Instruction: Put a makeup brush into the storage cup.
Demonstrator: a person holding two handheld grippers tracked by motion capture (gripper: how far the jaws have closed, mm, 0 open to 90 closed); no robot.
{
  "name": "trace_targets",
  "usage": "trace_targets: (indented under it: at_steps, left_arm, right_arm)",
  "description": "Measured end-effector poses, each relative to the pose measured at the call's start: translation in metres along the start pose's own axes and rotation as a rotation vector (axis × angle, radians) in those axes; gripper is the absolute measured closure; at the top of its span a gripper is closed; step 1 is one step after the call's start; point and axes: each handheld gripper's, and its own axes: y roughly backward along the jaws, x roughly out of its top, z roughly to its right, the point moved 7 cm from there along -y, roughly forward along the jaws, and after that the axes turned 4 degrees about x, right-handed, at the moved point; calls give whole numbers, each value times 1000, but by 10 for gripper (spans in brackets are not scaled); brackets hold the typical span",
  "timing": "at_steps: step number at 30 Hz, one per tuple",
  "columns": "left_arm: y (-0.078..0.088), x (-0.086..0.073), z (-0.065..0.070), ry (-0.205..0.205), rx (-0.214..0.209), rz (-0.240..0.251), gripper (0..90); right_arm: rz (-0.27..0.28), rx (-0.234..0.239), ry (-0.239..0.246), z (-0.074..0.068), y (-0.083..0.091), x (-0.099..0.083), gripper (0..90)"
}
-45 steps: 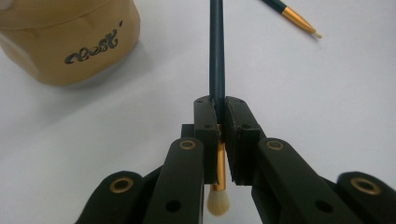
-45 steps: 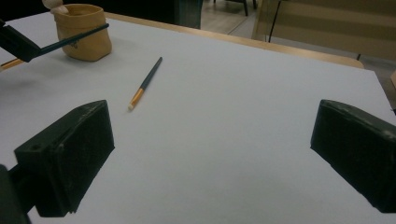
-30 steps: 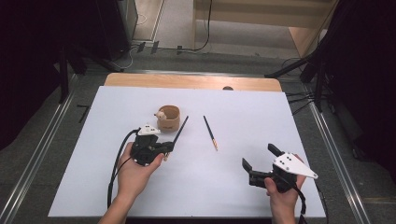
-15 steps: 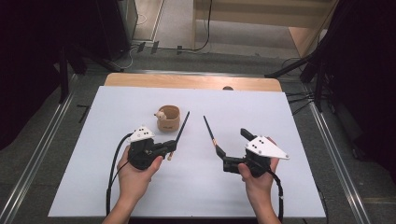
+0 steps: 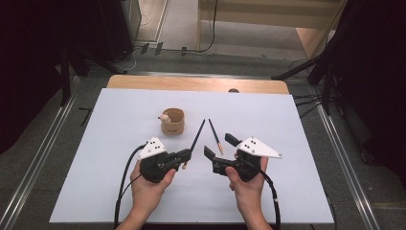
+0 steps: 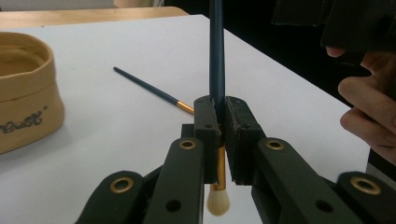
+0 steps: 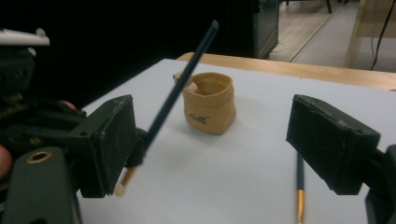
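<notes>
- high view: the left gripper (image 5: 184, 157) is clamping a dark-handled brush (image 5: 196, 136) down near its gold ferrule, the handle slanting up and away toward the tan pouch (image 5: 173, 120); the right gripper (image 5: 221, 146) is sitting with jaws wide apart, having just been closing a little, nothing between them, and the second brush (image 5: 214, 133) is lying flat on the white table (image 5: 287, 124) just beyond its tips, between the two grippers
- left gripper view: the jaws are pinching tight on the held brush (image 6: 216, 56), white bristle tip poking out below; the loose brush (image 6: 149, 88) is lying on the table beyond, well apart from the pouch (image 6: 25, 93) at the left; the other hand (image 6: 369, 112) is crowding in at the right
- right gripper view: the right jaws are standing wide and empty, the loose brush (image 7: 299, 186) is lying low near the right-hand jaw, the held brush (image 7: 180, 88) is slanting across in front of the pouch (image 7: 208, 102)
- risk, as i judge it: the two grippers are working close together, so the right one could knock the raised handle while going for the flat brush; a thin brush lying flat could roll or skid away from closing jaws; the pouch looks soft and could tip if a handle pokes its rim
</notes>
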Motion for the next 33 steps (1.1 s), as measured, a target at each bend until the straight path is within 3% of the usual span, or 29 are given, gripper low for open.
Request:
trace_targets:
  at_steps: [1,2,3,4,6,9,14,17,19,22,25,33]
  left_arm:
    - [0,0,0,0,0,0,852]
    - [-3,-2,4,-2,-8,5,852]
    - [-3,-2,4,-2,-8,5,852]
    - [-3,-2,6,-1,-15,8,852]
    - [-4,-2,10,1,-19,22,852]
    - [-5,-2,18,-20,-27,36,852]
    - [-4,-1,22,-36,-28,56,852]
    - [-3,-1,25,-42,-28,61,852]
    - [-4,-2,27,-52,-27,61,852]
    - [-5,-2,30,-62,-25,66,852]
    - [-6,-3,32,-66,-26,62,852]
    - [-7,-4,33,-70,-29,59,852]
  right_arm:
    - [0,0,0,0,0,0,185]
    - [25,44,-59,-4,2,1,220]
    - [34,59,-77,-5,2,1,244]
    - [34,59,-77,-5,2,1,244]
    - [40,82,-115,-8,1,1,279]
    - [27,82,-173,-10,-4,-3,337]
    - [65,99,-228,-8,-4,-6,458]
    - [56,140,-307,-5,-6,-12,556]
    - [44,154,-332,-5,-8,-15,632]
    - [51,201,-409,-8,-8,-17,690]
    - [55,180,-403,-7,-8,-18,727]
    - [72,194,-431,-9,-9,-20,782]
